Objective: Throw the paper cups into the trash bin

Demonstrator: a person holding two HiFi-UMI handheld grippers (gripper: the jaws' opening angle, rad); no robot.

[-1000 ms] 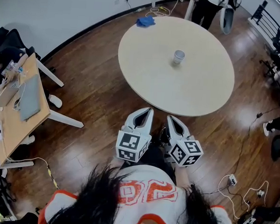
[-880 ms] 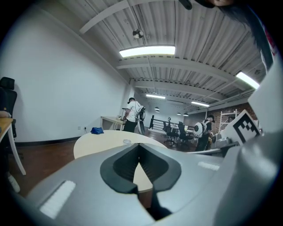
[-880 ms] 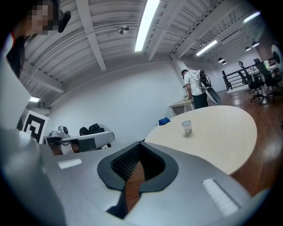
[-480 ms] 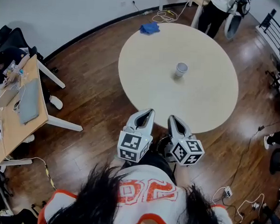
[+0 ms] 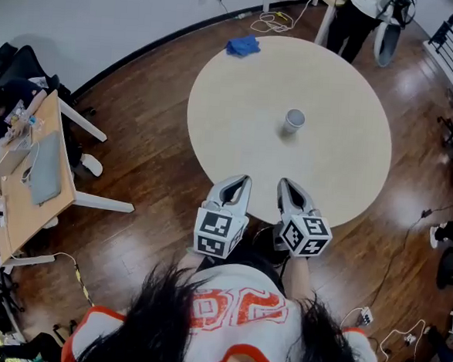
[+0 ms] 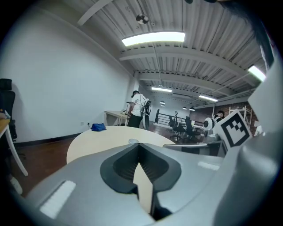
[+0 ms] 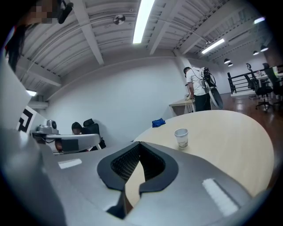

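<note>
A single white paper cup [image 5: 293, 121] stands upright near the middle of the round beige table [image 5: 238, 131]; the right gripper view shows the cup [image 7: 181, 137] a little right of the jaw line, and only its rim [image 6: 133, 141] peeks over the jaws in the left gripper view. My left gripper [image 5: 240, 180] and right gripper [image 5: 286, 185] hover side by side at the table's near edge, short of the cup. Both are shut and hold nothing. No trash bin shows in any view.
A blue cloth [image 5: 243, 45] lies at the table's far edge. A person [image 5: 354, 19] stands beyond the table by another desk. A wooden desk [image 5: 33, 178] with a laptop sits at left. Cables and a power strip [image 5: 364, 315] lie on the wood floor at right.
The view has closed in on the table; both grippers now reach its near edge, and the cup sits lower in the head view, nearer to them. Both stay shut.
</note>
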